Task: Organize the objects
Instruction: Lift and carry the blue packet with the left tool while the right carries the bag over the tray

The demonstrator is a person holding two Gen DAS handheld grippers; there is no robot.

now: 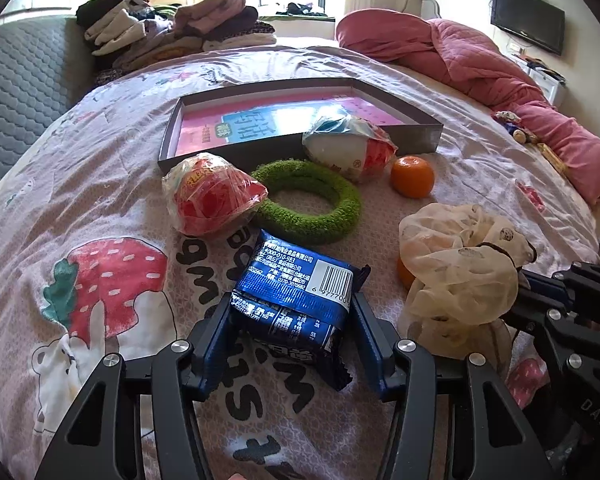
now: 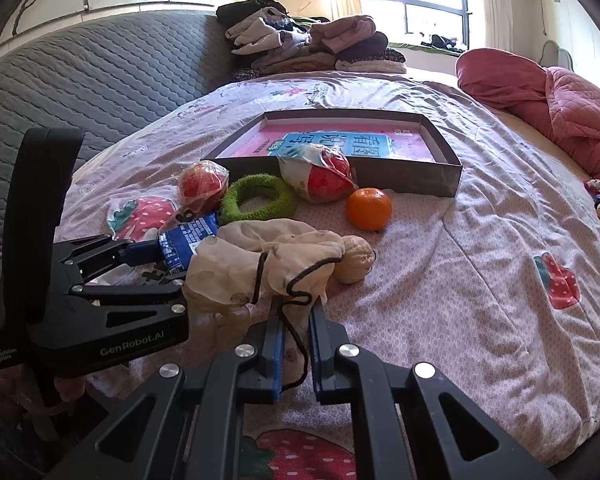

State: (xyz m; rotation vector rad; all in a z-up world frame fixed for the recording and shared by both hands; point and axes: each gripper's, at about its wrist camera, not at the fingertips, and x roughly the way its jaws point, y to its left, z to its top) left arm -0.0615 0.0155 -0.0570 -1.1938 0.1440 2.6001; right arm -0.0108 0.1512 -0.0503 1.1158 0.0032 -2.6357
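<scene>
The left gripper (image 1: 290, 320) tilts down toward twelve o'clock over the bedspread (image 1: 100, 168), jaws clamped on the blue snack packet (image 1: 296, 284). At its three o'clock, the right gripper (image 2: 296, 320) slants likewise, jaws narrow, pinching the beige drawstring pouch (image 2: 260, 268).

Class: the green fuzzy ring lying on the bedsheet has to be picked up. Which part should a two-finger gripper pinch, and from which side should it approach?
Pinch across the band of the green fuzzy ring at its near arc, one finger in the hole and one outside, coming from above. It lies flat, so the hole faces up; the near arc looks freest, while the red plastic-wrapped bundle crowds one side.
</scene>
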